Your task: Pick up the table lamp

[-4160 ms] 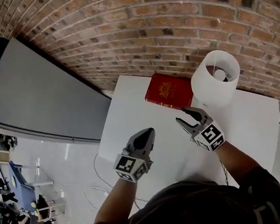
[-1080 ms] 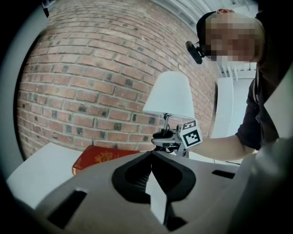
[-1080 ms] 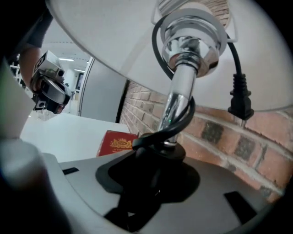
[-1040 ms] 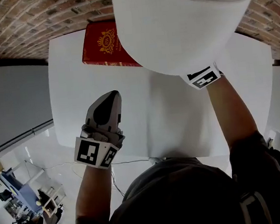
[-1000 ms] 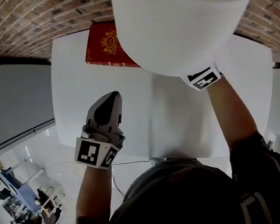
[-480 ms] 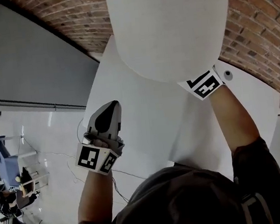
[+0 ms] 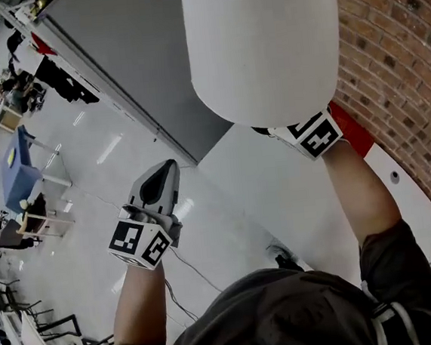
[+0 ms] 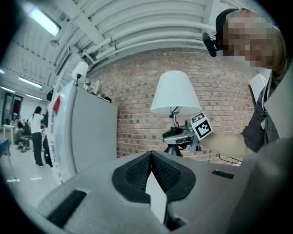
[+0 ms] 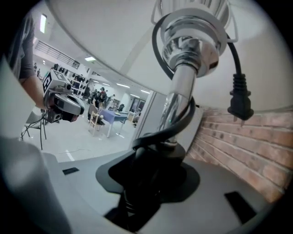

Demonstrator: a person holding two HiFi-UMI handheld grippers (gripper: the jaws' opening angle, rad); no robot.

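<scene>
The table lamp is lifted clear of the table, and its white shade fills the top of the head view. My right gripper is shut on the lamp's chrome stem low down, just above the dark base. A black cord winds around the stem and its plug dangles. In the head view only the right gripper's marker cube shows below the shade. The left gripper view shows the lamp held upright. My left gripper hangs left of the lamp, shut and holding nothing.
Below the lamp lies the white table, with a red book at its far edge against the brick wall. A grey panel stands to the left. Beyond it is a hall floor with chairs and people.
The lamp stood on the table beside the book four seconds ago; now it is held high. Over the last second both hands rose and swung left, toward the grey panel and floor.
</scene>
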